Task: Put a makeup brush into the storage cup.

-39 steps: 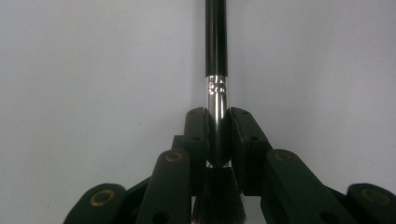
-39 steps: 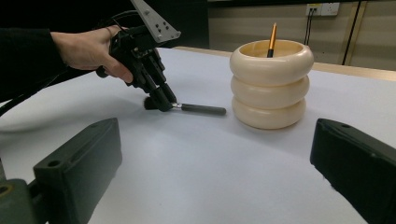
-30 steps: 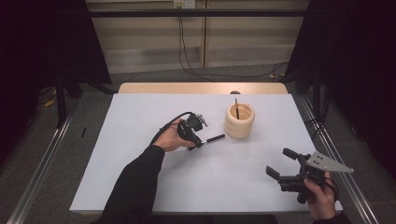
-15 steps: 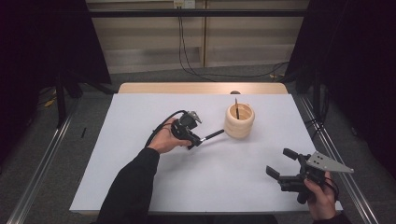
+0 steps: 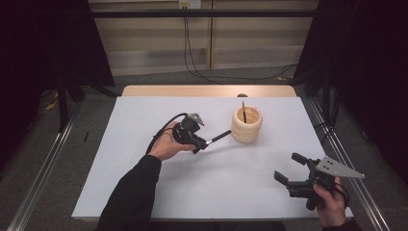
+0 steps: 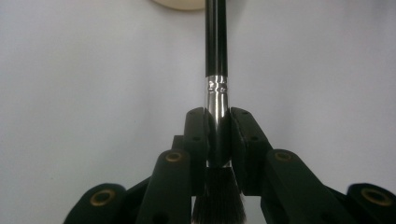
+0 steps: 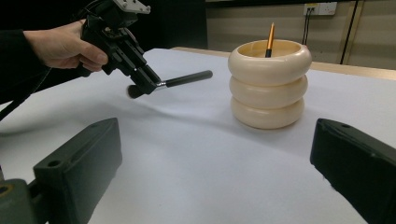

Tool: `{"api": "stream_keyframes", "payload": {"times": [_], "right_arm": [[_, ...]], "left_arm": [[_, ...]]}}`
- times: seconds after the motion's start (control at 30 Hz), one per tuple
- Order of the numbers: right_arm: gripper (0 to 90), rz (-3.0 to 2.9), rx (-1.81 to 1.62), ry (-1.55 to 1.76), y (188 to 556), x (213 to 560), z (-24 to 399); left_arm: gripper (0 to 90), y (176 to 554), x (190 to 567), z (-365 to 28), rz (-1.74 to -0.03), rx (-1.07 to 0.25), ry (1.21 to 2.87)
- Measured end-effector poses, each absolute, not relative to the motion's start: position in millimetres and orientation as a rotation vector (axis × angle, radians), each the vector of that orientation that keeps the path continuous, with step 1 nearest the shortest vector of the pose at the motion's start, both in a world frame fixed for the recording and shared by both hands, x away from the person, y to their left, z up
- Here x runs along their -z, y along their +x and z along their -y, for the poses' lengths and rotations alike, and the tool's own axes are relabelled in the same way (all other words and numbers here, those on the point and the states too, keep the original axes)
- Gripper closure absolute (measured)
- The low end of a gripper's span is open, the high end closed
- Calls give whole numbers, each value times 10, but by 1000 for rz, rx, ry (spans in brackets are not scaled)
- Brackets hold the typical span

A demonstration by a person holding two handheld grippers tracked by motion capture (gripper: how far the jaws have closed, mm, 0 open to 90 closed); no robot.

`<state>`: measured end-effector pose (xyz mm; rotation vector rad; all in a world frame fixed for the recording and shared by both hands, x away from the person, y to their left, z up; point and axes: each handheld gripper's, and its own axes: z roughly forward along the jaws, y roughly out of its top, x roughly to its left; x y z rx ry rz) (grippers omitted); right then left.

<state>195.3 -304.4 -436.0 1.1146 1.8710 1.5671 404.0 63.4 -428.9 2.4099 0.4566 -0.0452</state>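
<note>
The left gripper [image 5: 201, 142] held a brush [image 6: 216, 70] above the white worktop [image 5: 144, 192], just beside the holder [image 5: 247, 124]. Its fingers [image 6: 196, 135] were nearly closed, clamped on the silver ferrule just above the dark bristles, which sat behind the pads toward the gripper body. The black handle pointed out past the fingers, toward the holder.

The brush looked light and stiff: a slim rigid handle, a metal ferrule and a soft tuft. The round, glossy handle would probably slip or roll in a loose pinch, so the ferrule, where the grip sat, seemed the sound place to hold; the bristles would likely splay if squeezed.

The holder, a cream vessel shaped like three stacked rings, stood upright on the worktop. One thin stick [image 7: 270, 40] with an orange-tinted shaft leaned inside it, its end rising above the rim; whatever else lay inside was hidden. The holder appeared heavy enough to stay put under a light knock, though that was a judgement.

The right gripper [image 5: 293, 169] hovered near the worktop's near right corner, well apart from the holder, fingers wide open and holding nothing.
</note>
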Motion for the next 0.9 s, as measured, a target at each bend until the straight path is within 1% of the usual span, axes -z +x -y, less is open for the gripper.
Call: {"api": "stream_keyframes", "payload": {"times": [0.2,0.3,0.4,0.5,0.57,0.77,0.8,0.87,0.9], "right_arm": [[17,-1872,-1567,1117,1953,4361,3044],[17,-1869,-1566,1120,1956,4362,3046],[17,-1868,-1567,1119,1958,4363,3050],[17,-1873,-1564,1114,1955,4363,3053],[17,-1869,-1567,1114,1954,4362,3051],[17,-1869,-1568,1115,1956,4364,3051],[17,-1871,-1568,1117,1955,4363,3050],[17,-1870,-1566,1113,1954,4362,3051],[17,-1870,-1567,1114,1954,4362,3051]], "left_arm": [[779,4039,4257,-680,-467,46,2335],[779,4036,4240,-691,-471,42,2341],[779,4026,4210,-716,-489,51,2282],[779,4007,4176,-731,-500,30,2232],[779,3995,4155,-743,-514,-10,2205],[779,3940,4118,-772,-526,-36,2139],[779,3930,4097,-783,-529,-49,2110],[779,3928,4082,-799,-532,-27,2056],[779,3922,4060,-813,-538,-50,2062]]}}
